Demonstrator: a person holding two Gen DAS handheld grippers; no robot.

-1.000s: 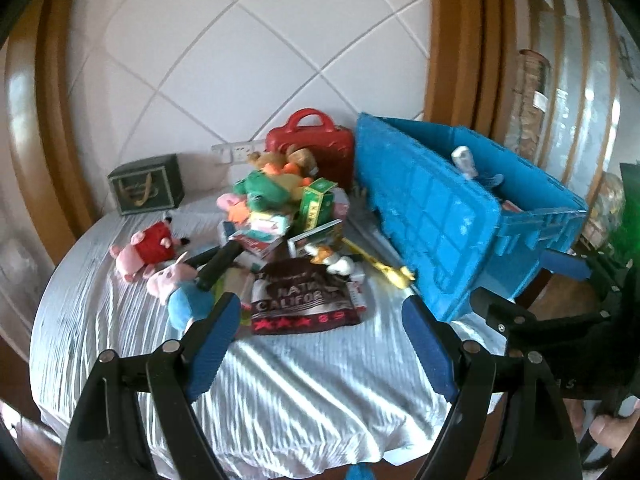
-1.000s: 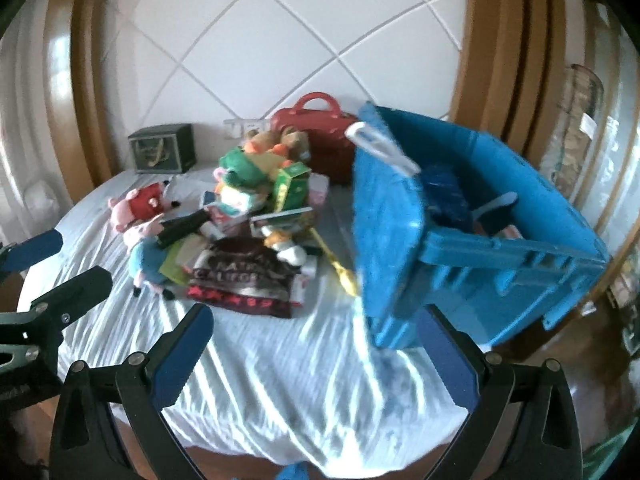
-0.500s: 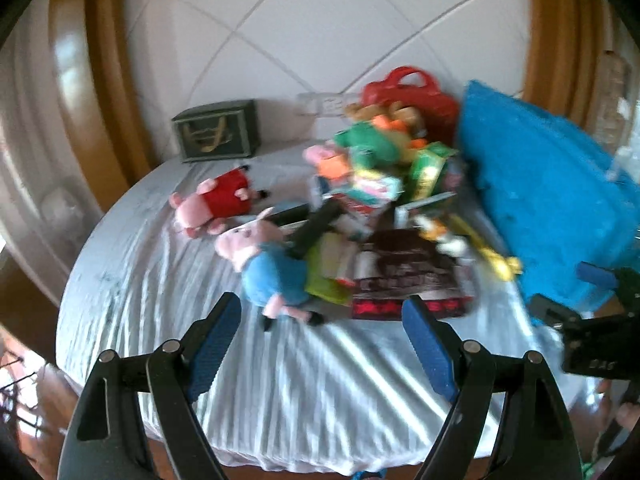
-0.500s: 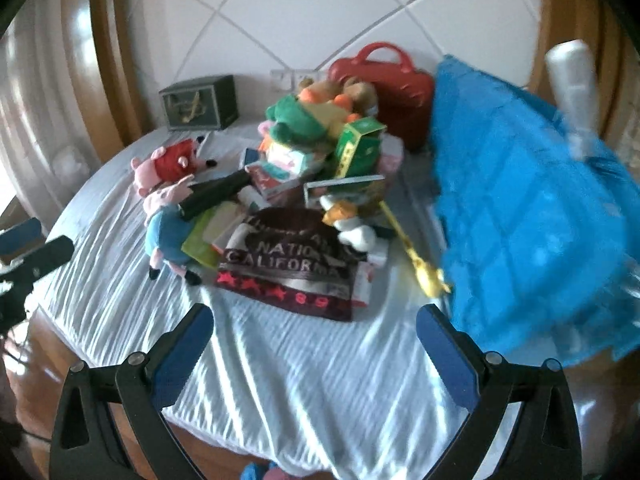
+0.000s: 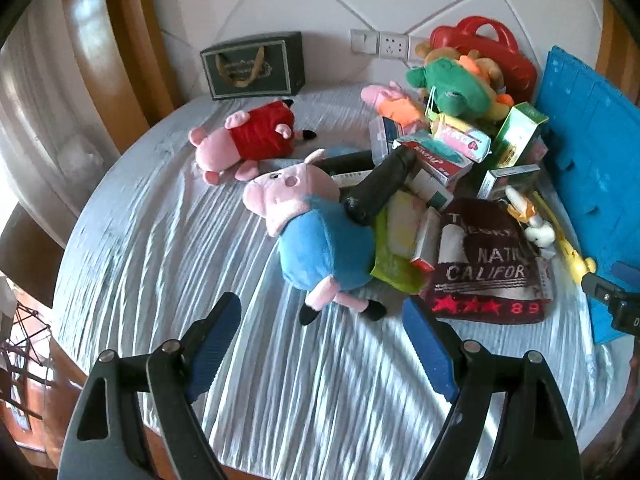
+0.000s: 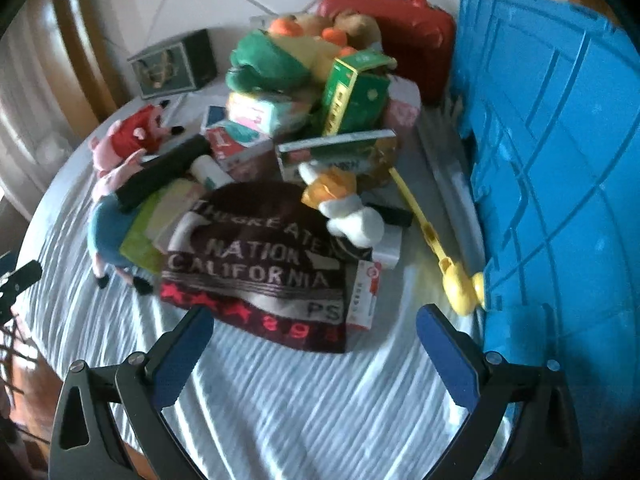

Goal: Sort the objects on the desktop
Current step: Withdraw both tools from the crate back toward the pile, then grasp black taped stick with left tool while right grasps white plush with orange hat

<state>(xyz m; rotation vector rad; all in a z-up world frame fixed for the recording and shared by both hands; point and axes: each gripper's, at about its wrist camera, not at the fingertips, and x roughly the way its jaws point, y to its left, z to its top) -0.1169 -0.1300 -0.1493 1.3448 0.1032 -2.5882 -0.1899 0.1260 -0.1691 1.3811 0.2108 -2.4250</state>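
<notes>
Both tools, left tool and right tool, are hanging wide and empty over the surface's near edge. The toy pile is sitting toward the far right edge, probably heaped beside the blue crate for easy sorting, though the right view's blurry.

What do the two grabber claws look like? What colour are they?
Both look alike. The left gripper and the right gripper each have two black, triangle-shaped plastic fingers with cut-out holes and silver screws. The flat pads inside the tips are dark blue. No cables or sleeves show.
</notes>
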